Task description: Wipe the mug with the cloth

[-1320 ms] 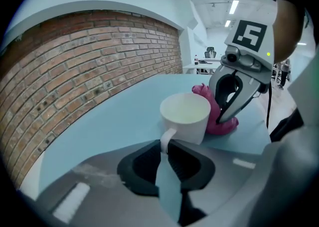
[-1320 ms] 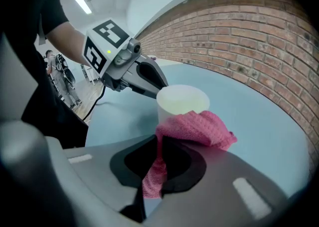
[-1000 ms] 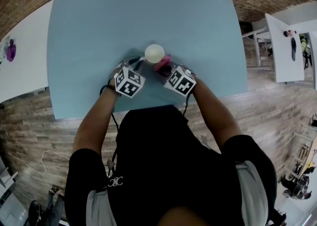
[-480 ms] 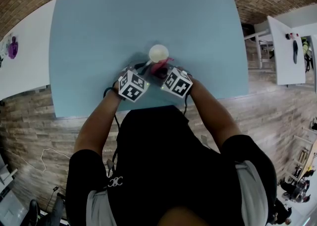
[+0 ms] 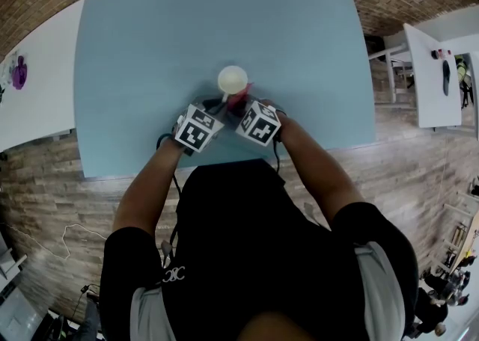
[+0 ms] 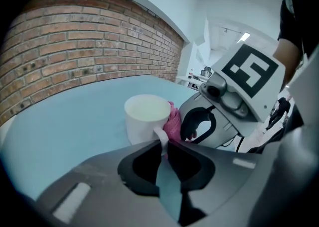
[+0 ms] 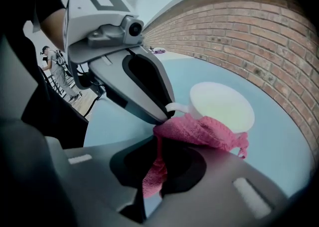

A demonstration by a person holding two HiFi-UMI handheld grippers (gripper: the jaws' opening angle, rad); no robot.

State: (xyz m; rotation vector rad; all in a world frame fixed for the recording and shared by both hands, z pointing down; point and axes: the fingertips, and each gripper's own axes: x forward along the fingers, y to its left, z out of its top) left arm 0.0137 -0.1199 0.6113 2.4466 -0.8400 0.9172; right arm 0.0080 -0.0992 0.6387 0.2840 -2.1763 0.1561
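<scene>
Left tongs (image 6: 163, 144) pinch the handle of the white mug (image 6: 145, 117); my right tongs (image 7: 158, 144) pinch the pink cloth (image 7: 199, 130), which lies against the mug's side beside the handle. Mug: upright on the blue desk (image 5: 150, 33), nearer its near edge, midway between its left and right edges, pale inside. In the head view, my marker cubes (image 5: 197, 127) cover both tongs' tips, and little of the cloth shows.

Upright white mug (image 5: 233, 79), empty, just above frame centre; crumpled pink cloth (image 5: 240, 97) touches its lower-right side.
</scene>
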